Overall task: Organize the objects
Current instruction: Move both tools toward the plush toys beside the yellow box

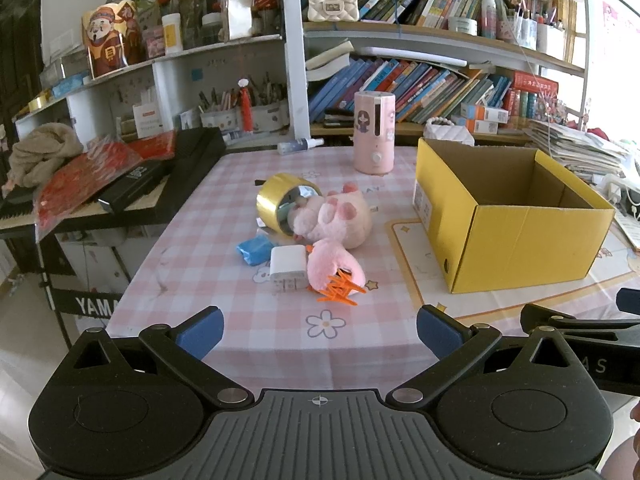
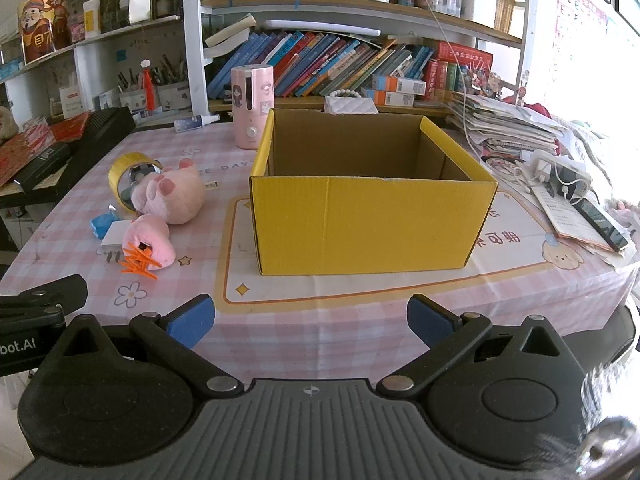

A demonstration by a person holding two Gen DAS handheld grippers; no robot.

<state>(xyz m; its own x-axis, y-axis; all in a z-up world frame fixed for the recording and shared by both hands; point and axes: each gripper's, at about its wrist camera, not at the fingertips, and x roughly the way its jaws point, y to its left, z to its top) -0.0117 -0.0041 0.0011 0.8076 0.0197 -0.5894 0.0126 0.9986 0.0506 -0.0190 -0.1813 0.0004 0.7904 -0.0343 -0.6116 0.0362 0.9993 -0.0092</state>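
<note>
An open yellow cardboard box (image 1: 516,236) (image 2: 368,224) stands on the pink checked tablecloth, empty inside. Left of it lies a heap: a gold tape roll (image 1: 280,200) (image 2: 124,168), a pink plush toy (image 1: 340,220) (image 2: 176,196), a smaller pink plush (image 1: 332,268) (image 2: 150,240) with orange sticks (image 1: 340,290) (image 2: 138,264), a white charger (image 1: 286,266) (image 2: 114,236) and a blue packet (image 1: 254,250) (image 2: 100,224). My left gripper (image 1: 320,334) is open and empty, short of the heap. My right gripper (image 2: 310,322) is open and empty, short of the box.
A pink humidifier (image 1: 374,132) (image 2: 252,106) and a small spray bottle (image 1: 300,145) (image 2: 196,122) stand behind. A black keyboard (image 1: 132,192) with red packets lies left. Papers, a power strip (image 2: 560,172) and a phone (image 2: 600,218) lie right of the box. Bookshelves line the back.
</note>
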